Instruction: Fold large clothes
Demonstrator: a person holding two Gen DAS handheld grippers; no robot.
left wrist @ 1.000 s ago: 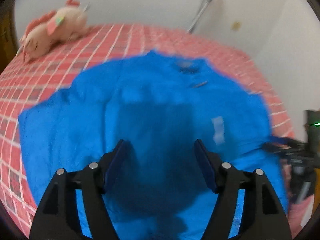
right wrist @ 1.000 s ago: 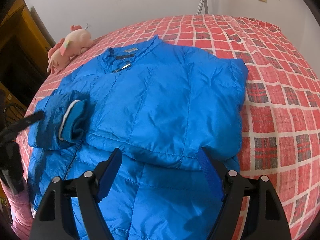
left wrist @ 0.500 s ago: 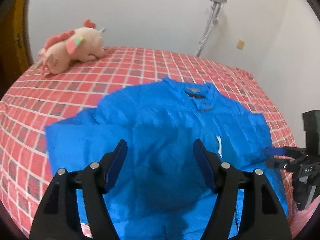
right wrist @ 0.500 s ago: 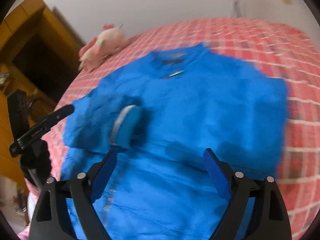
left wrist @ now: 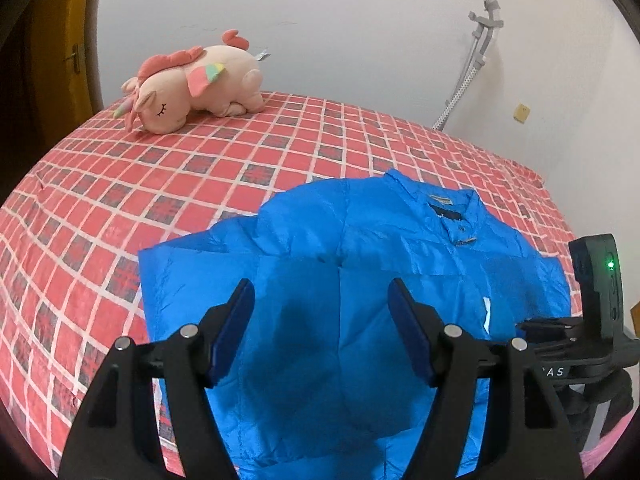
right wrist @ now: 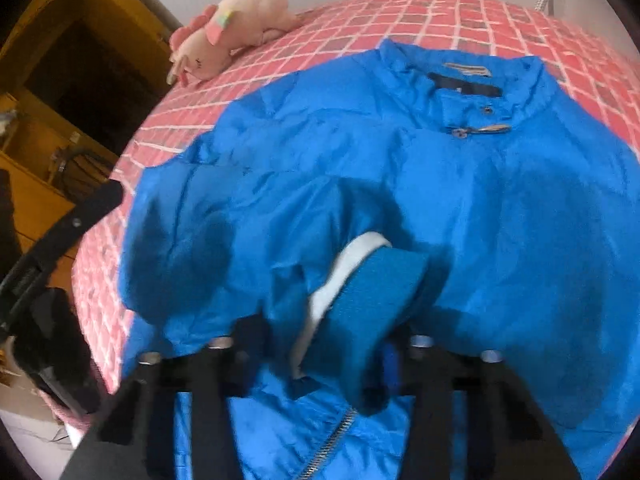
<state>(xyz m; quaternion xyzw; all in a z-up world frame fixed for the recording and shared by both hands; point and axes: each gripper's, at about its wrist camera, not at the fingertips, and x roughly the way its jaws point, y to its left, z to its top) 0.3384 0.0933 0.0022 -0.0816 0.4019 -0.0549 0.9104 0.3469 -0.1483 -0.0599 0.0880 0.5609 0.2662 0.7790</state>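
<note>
A bright blue padded jacket [left wrist: 360, 264] lies front up on the bed, collar [right wrist: 464, 76] toward the far wall. Its left sleeve is folded across the chest, ending in a knit cuff [right wrist: 372, 284] with white lining. My right gripper [right wrist: 320, 344] is closing its jaws on that cuff; the fabric bunches between them and hides the pads. It also shows at the right edge of the left wrist view as the right gripper [left wrist: 536, 326]. My left gripper [left wrist: 320, 286] hovers open over the jacket's lower left part with nothing between its fingers.
The bed has a red checked cover [left wrist: 140, 200]. A pink plush unicorn [left wrist: 192, 84] lies at its far left corner. A yellow wooden cupboard [right wrist: 60, 100] stands left of the bed, and a white wall with a grey hose [left wrist: 468, 68] is behind it.
The right gripper has swung left across the jacket to the folded sleeve and closed around its cuff. The left gripper has drawn back and lifted, still open, so more of the bed shows.
</note>
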